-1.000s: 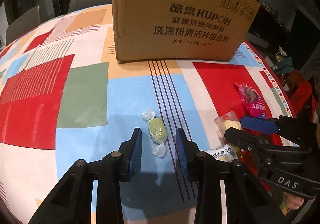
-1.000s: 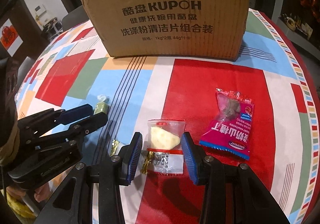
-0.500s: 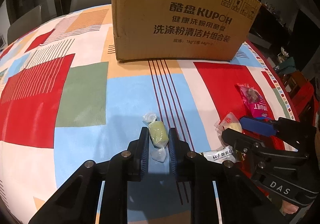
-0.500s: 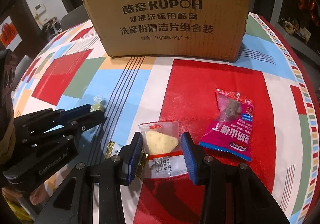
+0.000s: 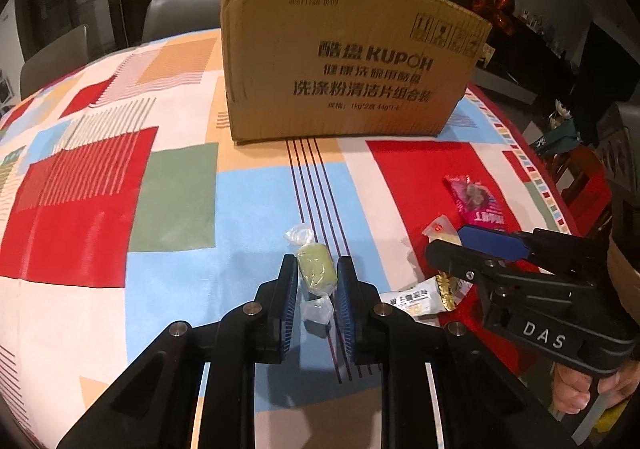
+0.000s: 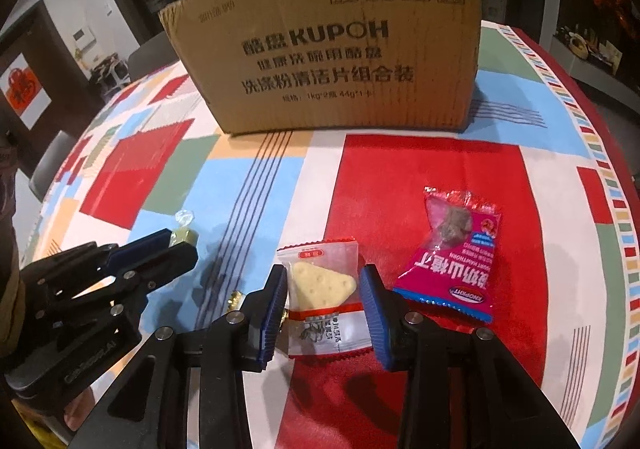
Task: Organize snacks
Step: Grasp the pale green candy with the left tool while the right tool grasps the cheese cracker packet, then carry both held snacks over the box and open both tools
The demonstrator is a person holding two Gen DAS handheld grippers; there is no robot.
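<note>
Closing hard over the last second, my left gripper (image 5: 317,281) now clamps the green candy (image 5: 316,268), where a second ago its jaws stood wide either side of it; the table looks a touch further below, so I judge the lift is starting. On my other side the right gripper (image 6: 324,303) has crept inward around the cheese-biscuit packet (image 6: 320,289); its left pad looks to be touching the wrapper, the right pad stands just clear, so I call that not gripped yet. Risk here: the candy sits near the pad tips, with its twisted tail (image 5: 316,311) loose between the jaws, so a quick swing could squirt it out. The flat packet could crumple and slide instead of lifting. Just beyond lies the pink hawthorn packet (image 6: 460,253) on the red patch of the tablecloth (image 6: 400,177). Far back stands the cardboard box (image 6: 332,57), my likely drop spot, well apart from both snacks.
</note>
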